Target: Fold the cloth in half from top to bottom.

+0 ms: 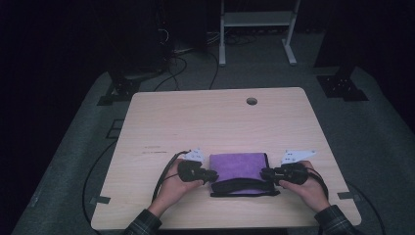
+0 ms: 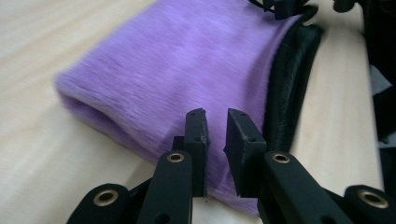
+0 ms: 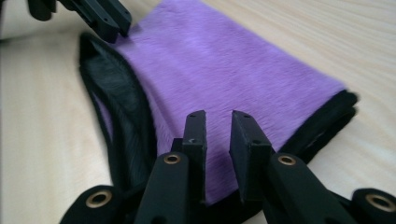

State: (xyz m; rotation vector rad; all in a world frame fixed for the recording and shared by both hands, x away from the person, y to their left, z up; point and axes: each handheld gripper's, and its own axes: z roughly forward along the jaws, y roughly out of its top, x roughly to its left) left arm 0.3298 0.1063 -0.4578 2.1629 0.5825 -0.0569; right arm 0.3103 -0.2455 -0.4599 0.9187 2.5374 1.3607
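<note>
Wooden tabletop (image 1: 215, 122); folded purple cloth (image 1: 239, 166), long axis 9-to-3, between left claw (image 1: 211, 175) and right claw (image 1: 265, 173), both slightly spread at its ends.

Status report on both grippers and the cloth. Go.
Left gripper and right gripper: jaws slightly apart, one at each end of the cloth. Cloth folded, flat on the table. Nothing in the way.
</note>
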